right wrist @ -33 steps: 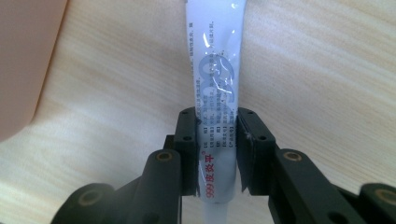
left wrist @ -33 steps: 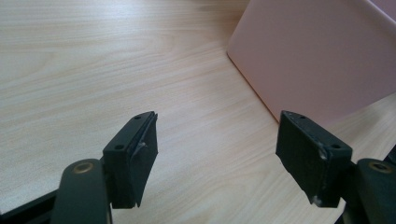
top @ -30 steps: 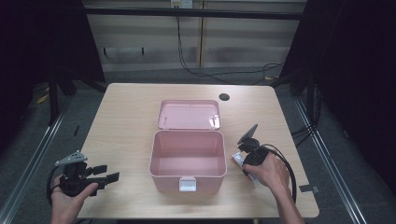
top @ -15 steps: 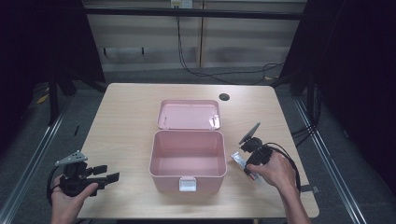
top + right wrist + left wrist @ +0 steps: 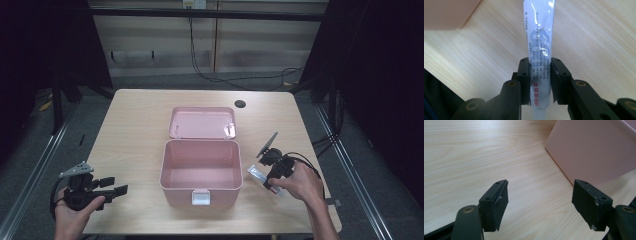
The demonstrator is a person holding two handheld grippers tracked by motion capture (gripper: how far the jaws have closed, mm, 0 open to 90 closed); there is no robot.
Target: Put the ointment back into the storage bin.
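The left claw [image 5: 116, 190] hangs over the desk's [image 5: 135, 135] near left corner, jaws wide apart with nothing between them. In the left gripper view its two black pads [image 5: 495, 203] frame bare wood, and the box's pink side wall lies just ahead and to the right, not touching. It looks parked, so the risk on this side is small: a careless swing could knock the box and shift it.

The pink box [image 5: 201, 172] sits mid-desk toward the near edge, open and apparently empty. Its lid [image 5: 202, 122] is laid back flat behind it, and a white latch [image 5: 201, 198] sits on the front wall.

The right claw [image 5: 265, 175] is just right of the box, toward the near right part of the desk. It is clamped on a slim white tube [image 5: 540, 45] with blue and red print. The right gripper view shows the pads gripping near one end, so most of the tube sticks out ahead over the desk, pointing past the box's corner.

The likely move is to drop the tube into the box. The long free end could catch the rim [image 5: 239, 165] on the way over and twist in the jaws. The glossy skin may slip if the grip eases too soon. A hard squeeze might crush the tube or force paste out.
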